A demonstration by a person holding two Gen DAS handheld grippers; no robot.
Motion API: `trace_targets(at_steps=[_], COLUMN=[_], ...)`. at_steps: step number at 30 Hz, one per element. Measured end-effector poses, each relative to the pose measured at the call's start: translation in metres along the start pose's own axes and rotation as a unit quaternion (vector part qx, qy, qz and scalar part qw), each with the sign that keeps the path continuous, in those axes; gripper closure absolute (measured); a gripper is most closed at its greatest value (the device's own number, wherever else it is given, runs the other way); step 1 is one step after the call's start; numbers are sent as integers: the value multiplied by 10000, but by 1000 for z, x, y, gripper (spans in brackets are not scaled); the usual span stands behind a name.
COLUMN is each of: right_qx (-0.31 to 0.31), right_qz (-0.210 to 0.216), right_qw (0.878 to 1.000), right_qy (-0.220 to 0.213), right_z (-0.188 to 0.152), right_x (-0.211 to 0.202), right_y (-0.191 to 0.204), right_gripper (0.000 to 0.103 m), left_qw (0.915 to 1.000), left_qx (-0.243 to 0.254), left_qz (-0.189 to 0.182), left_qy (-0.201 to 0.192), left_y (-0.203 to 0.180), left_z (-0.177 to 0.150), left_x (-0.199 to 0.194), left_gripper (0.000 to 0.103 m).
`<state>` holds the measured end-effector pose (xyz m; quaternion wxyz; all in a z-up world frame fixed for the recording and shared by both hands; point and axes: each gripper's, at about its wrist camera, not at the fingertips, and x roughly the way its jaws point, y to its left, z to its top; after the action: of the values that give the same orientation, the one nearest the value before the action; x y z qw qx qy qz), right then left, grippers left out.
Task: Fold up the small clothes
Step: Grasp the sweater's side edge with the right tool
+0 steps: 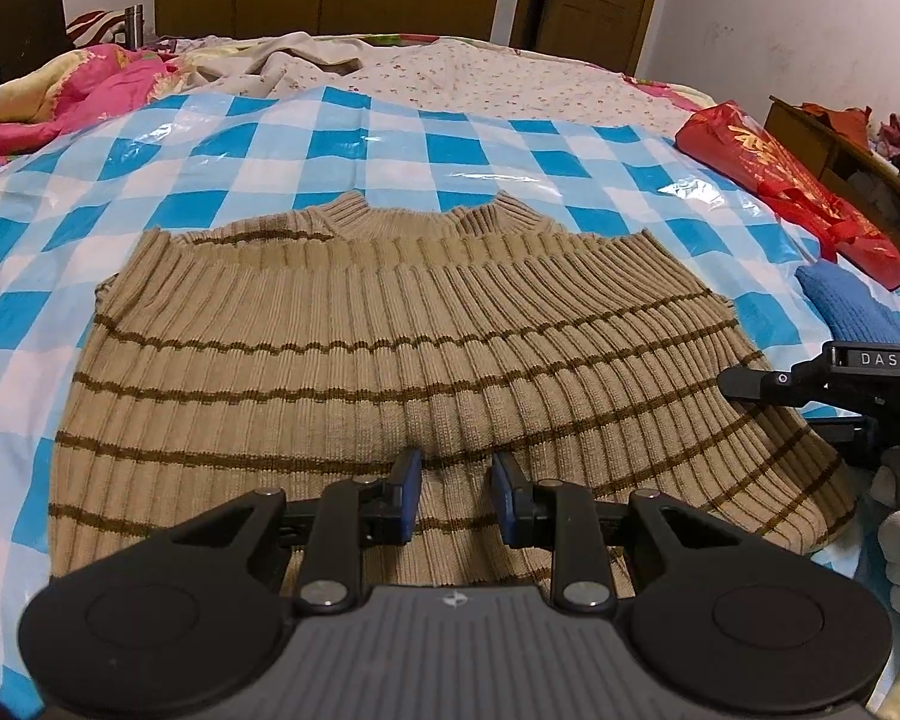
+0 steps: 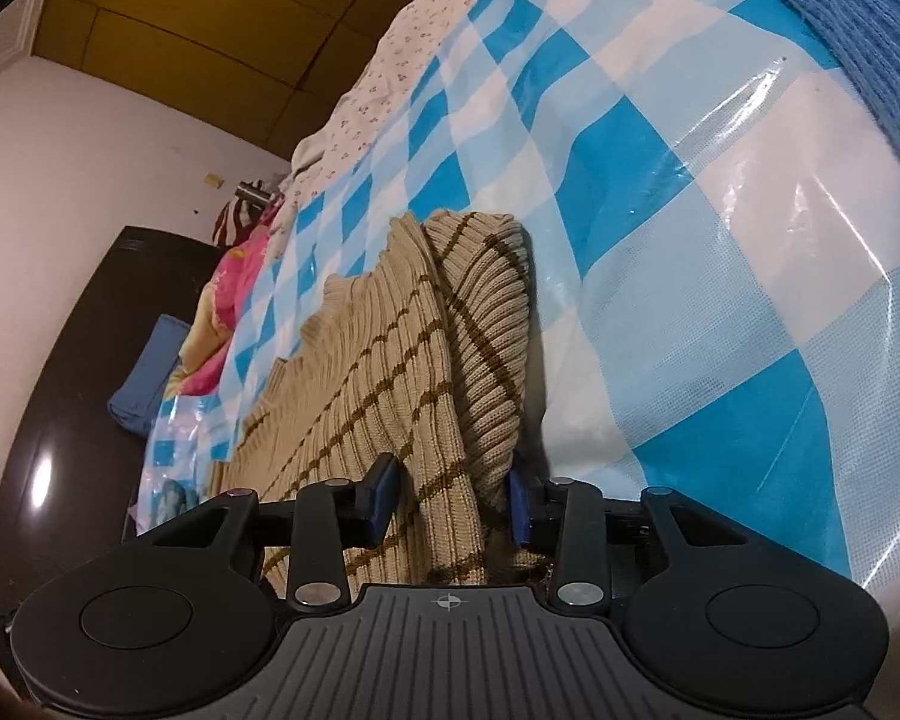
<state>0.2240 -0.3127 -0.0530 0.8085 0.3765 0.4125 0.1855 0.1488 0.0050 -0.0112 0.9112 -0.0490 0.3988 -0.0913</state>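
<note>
A tan ribbed sweater with brown stripes [image 1: 390, 360] lies flat on a blue-and-white checked plastic sheet [image 1: 270, 144], collar away from me. My left gripper [image 1: 455, 480] is open just above the sweater's near hem, holding nothing. My right gripper [image 2: 456, 489] is tilted on its side at the sweater's right edge, with the folded-in side of the sweater [image 2: 450, 420] between its open jaws. The right gripper also shows at the right edge of the left wrist view [image 1: 750, 387].
A folded blue knit [image 1: 846, 306] lies to the right of the sweater, also in the right wrist view [image 2: 840, 30]. A red bag [image 1: 792, 192] lies at the far right. Pink bedding [image 1: 78, 96] is bunched at the far left. A floral sheet [image 1: 480, 78] lies beyond.
</note>
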Motion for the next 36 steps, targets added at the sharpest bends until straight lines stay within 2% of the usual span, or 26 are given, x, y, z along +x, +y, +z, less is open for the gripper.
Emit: trace_targets(at_steps=[5, 9, 18, 25, 33, 36], right_qx=[-92, 45, -23, -24, 11, 32], right_qz=[-139, -82, -47, -31, -15, 0], right_qw=[9998, 9999, 9999, 9999, 9999, 9999], right_qy=[-61, -73, -132, -138, -143, -142], right_z=[-3, -3, -6, -6, -6, -6], right_x=[-1, -1, -1, -2, -3, -3], right_y=[3, -3, -6, -7, -7, -8], right_gripper=[74, 77, 78, 78, 78, 78], left_qw=[10000, 10000, 9997, 9997, 9963, 9971], left_qx=[-1, -58, -164, -79, -307, -346], left_qz=[5, -20, -81, 43, 120, 168], left_qy=[-10, -43, -146, -222, -790, -660], left_y=[1, 3, 8, 3, 9, 11], left_z=[-3, -4, -12, -17, -13, -10], left_x=[2, 1, -1, -5, -25, -15], left_gripper=[65, 65, 65, 65, 65, 65])
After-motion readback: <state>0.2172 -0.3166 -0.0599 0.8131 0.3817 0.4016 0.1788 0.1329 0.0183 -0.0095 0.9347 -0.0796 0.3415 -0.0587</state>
